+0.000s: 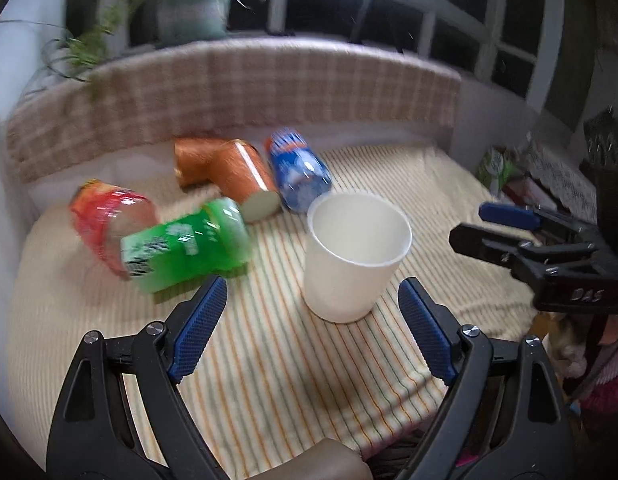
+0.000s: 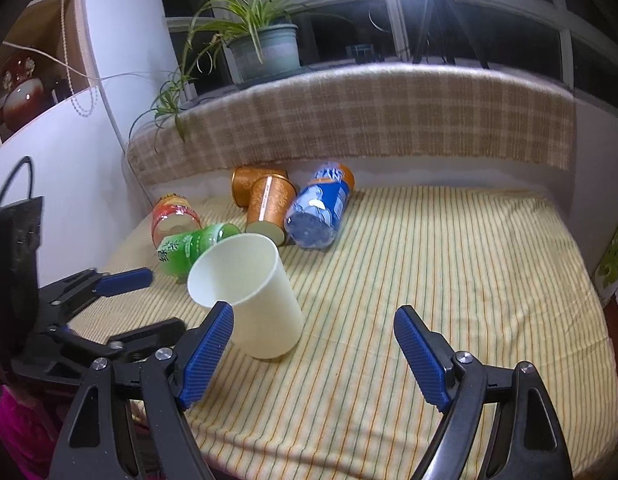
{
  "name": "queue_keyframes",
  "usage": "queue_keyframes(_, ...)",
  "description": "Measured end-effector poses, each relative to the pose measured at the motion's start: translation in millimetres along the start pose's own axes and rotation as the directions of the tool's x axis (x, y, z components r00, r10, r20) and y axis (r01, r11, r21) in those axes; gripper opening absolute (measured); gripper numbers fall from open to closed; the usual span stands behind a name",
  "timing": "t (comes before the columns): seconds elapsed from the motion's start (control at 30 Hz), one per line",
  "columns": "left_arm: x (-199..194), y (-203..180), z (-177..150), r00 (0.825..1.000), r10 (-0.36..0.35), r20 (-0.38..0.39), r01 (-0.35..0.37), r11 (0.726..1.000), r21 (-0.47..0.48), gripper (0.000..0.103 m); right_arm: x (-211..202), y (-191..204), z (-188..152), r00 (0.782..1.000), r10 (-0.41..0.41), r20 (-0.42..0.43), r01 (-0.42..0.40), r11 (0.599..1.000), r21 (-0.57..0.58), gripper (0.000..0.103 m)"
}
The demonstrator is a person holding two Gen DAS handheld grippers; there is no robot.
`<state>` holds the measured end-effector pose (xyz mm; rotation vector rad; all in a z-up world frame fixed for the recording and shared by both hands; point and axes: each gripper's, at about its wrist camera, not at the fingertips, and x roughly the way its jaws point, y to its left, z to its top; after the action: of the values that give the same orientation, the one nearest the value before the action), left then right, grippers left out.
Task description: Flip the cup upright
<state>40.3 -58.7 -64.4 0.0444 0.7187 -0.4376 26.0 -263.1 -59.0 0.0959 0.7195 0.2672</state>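
A plain white paper cup point(image 1: 355, 256) stands upright, mouth up, on the striped cloth point(image 1: 269, 360); it also shows in the right wrist view point(image 2: 249, 300). My left gripper point(image 1: 313, 312) is open, its blue pads just short of the cup on either side, touching nothing. My right gripper point(image 2: 313, 340) is open and empty, with the cup just ahead of its left finger. The right gripper also shows in the left wrist view point(image 1: 509, 228), to the right of the cup. The left gripper shows at the left of the right wrist view point(image 2: 121, 280).
Behind the cup lie a green bottle point(image 1: 185, 244), a red bottle point(image 1: 109, 220), two orange cups point(image 1: 229, 172) and a blue bottle point(image 1: 299, 172). A checked cloth ledge point(image 2: 349, 120) with a potted plant point(image 2: 261, 48) runs along the back. A tripod point(image 2: 437, 20) stands by the window.
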Motion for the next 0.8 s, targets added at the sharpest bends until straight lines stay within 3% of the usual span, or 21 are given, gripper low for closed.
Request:
queue_keyframes(0.13, -31, 8, -2, 0.989, 0.094, 0.11, -0.088, 0.994, -0.058, 0.09, -10, 10, 4, 0.997, -0.052, 0.06, 0.053, 0.998, -0.025, 0.085)
queue_keyframes(0.27, -55, 14, -4, 0.965, 0.184, 0.186, -0.167, 0.981, -0.102, 0.093, -21, 16, 9, 0.987, -0.106, 0.124, 0.11, 0.994, -0.019, 0.098)
queue_keyframes(0.33, -66, 16, -5, 0.948, 0.225, 0.223, -0.203, 0.972, -0.12, 0.103, -26, 17, 12, 0.98, -0.127, 0.151, 0.13, 0.992, -0.009, 0.103)
queue_keyframes(0.43, -75, 17, -4, 0.93, 0.266, 0.254, -0.24, 0.962, -0.131, 0.103, -31, 19, 15, 0.971, -0.155, 0.18, 0.157, 0.988, 0.001, 0.103)
queue_keyframes(0.8, -79, 20, -5, 0.928, 0.277, 0.248, -0.247, 0.958, -0.143, 0.103, -33, 20, 14, 0.97, -0.159, 0.186, 0.16, 0.987, 0.009, 0.103)
